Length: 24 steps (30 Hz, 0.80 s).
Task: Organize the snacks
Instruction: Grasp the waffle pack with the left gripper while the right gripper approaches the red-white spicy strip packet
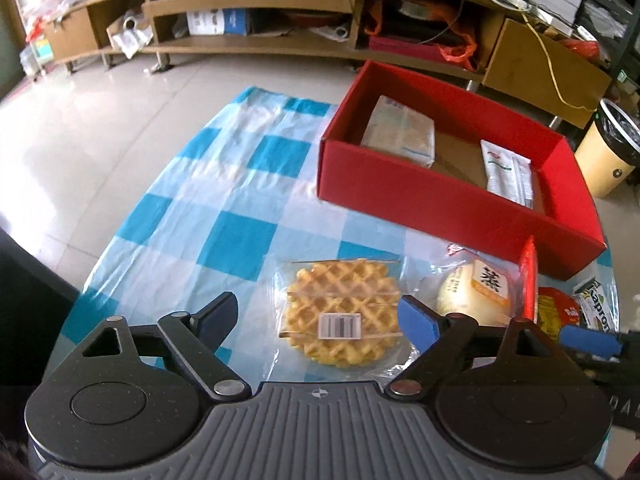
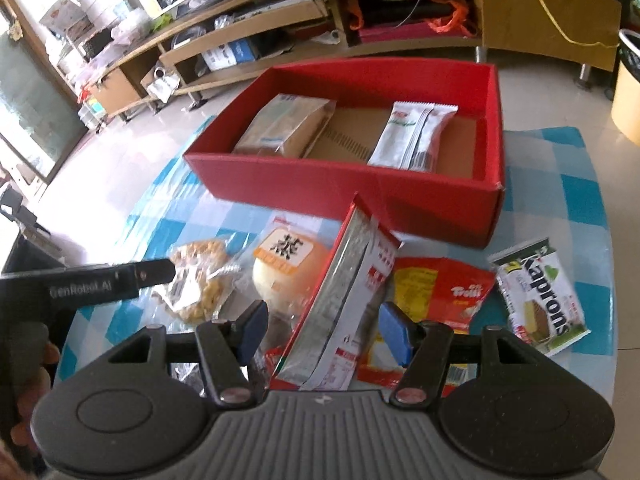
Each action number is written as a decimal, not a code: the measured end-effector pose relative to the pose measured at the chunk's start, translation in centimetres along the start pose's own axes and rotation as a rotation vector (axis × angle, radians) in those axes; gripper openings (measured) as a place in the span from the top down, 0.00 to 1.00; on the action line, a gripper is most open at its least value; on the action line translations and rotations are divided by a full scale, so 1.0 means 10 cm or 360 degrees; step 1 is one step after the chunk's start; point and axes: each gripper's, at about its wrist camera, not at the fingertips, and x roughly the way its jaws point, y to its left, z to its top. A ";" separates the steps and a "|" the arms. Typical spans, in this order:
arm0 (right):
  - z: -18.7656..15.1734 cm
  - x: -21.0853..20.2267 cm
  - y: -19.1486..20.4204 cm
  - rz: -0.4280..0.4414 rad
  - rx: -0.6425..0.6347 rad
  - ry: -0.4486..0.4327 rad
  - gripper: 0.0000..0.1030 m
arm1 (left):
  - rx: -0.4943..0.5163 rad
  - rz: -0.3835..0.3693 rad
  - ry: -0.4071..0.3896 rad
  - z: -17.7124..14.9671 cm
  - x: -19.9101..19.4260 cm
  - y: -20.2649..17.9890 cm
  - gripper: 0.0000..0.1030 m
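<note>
Left hand-held gripper (image 1: 318,318) spread wide over waffle pack (image 1: 342,312), no contact; right hand-held gripper (image 2: 322,330) straddles red-white packet (image 2: 344,308), grip unclear

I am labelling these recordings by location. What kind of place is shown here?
Most likely a living room in a home: a long low wooden media cabinet crammed with household clutter, a glossy tiled floor, and a small table under a blue checked plastic cloth holding snack packets.
</note>
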 end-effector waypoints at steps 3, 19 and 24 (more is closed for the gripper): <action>0.00 0.07 0.02 -0.0002 -0.0011 0.0029 0.41 | -0.0063 -0.0005 0.0052 0.01 0.12 0.01 0.10; 0.02 0.21 -0.07 -0.0007 0.0004 0.0098 0.38 | 0.0043 0.0188 0.0105 0.07 0.62 -0.34 0.00; 0.02 0.22 -0.06 -0.0016 -0.0018 0.0107 0.38 | 0.0058 0.0235 0.0173 -0.06 0.50 -0.15 0.03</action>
